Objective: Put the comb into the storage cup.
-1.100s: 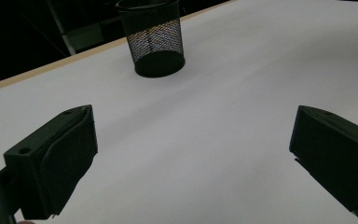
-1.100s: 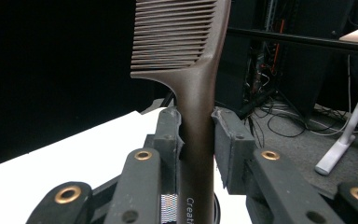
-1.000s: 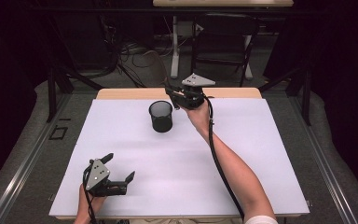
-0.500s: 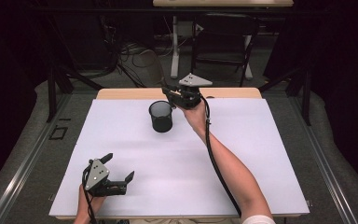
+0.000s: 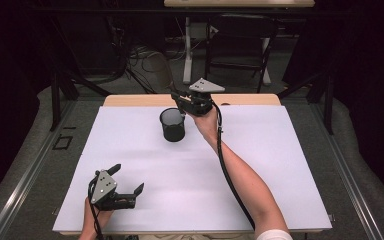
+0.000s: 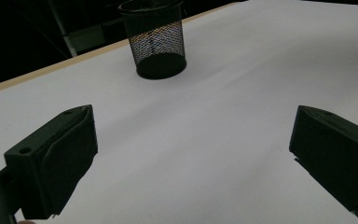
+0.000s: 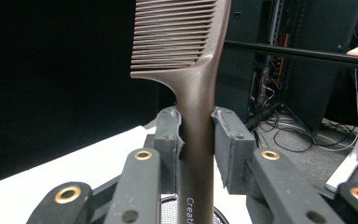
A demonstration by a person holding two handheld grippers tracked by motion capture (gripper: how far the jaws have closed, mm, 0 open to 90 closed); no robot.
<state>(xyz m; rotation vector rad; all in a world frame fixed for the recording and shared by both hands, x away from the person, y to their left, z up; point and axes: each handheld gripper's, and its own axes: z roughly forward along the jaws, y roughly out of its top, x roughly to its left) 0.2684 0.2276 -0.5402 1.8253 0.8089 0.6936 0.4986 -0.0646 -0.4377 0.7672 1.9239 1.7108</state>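
White surface, dark room behind. Comb is clamped upright in right tool, just above mesh cup at far centre; handle should be lowered plumb. Left tool is held released, near left.

We see a black wire-mesh metal cup on the matt white table sheet, a wood edge behind it. Our comb looks matt brown plastic.
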